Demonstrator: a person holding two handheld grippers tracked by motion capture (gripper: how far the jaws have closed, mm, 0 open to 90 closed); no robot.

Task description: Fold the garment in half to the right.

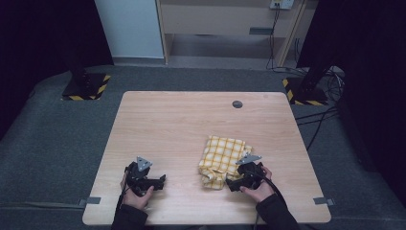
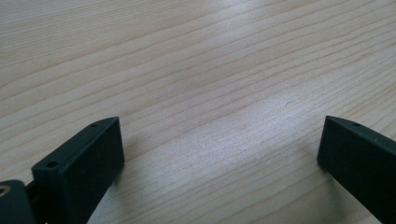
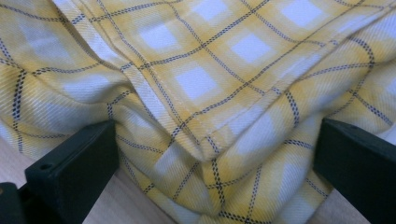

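— Where do the hands sit in the high view?

— Both forearms enter from the bottom edge. The left hand (image 1: 135, 191) grips the left gripper (image 1: 160, 180) at lower left of centre; the right hand (image 1: 261, 187) grips the right gripper (image 1: 229, 183) at lower right of centre.

— And the jaws?

— In each gripper view the two black jaws stand wide apart at the lower corners of the frame.

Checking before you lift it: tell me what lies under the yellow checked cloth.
The yellow checked cloth lies bunched on the wooden table; bare wood shows at its edge. Its folds hide anything beneath.
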